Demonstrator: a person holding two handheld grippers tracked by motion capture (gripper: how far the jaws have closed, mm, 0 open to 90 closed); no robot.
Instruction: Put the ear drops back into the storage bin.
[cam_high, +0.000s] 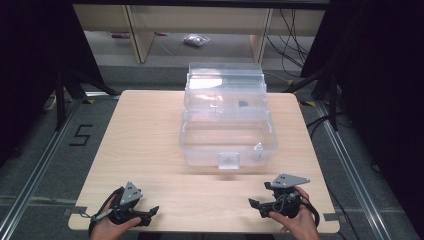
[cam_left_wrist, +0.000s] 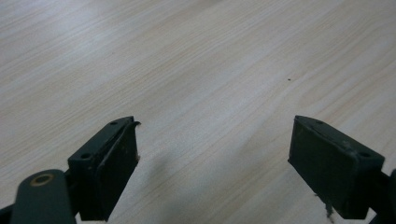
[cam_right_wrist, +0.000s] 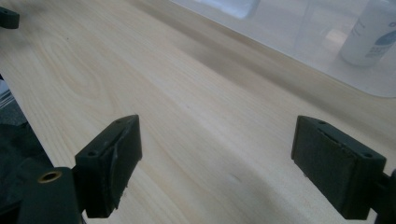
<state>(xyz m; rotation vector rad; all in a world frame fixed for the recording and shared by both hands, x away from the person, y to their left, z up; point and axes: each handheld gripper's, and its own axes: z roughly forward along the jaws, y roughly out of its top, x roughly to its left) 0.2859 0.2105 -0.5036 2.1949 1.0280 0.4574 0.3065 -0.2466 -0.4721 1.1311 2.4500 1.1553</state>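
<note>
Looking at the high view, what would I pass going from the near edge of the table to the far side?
The two grippers, left and right, side by side → bare wooden table → the clear plastic box's front latch → small white bottle inside the box → the box's raised clear lid → a small plastic bag on the floor beyond.

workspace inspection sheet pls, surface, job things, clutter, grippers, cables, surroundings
surface: wooden table, bare apart from the job's things
job's things: clear plastic box, lid open, at the middle far half; small white bottle standing in its near right corner; a small dark item in the upper tray, too small to identify
clutter: nothing seen
grippers: left gripper and right gripper both open, held at the near edge, nothing between the fingers
cables: black cables on the floor beyond the table
surroundings: bag on the far floor; a 5 marked on the floor
</note>
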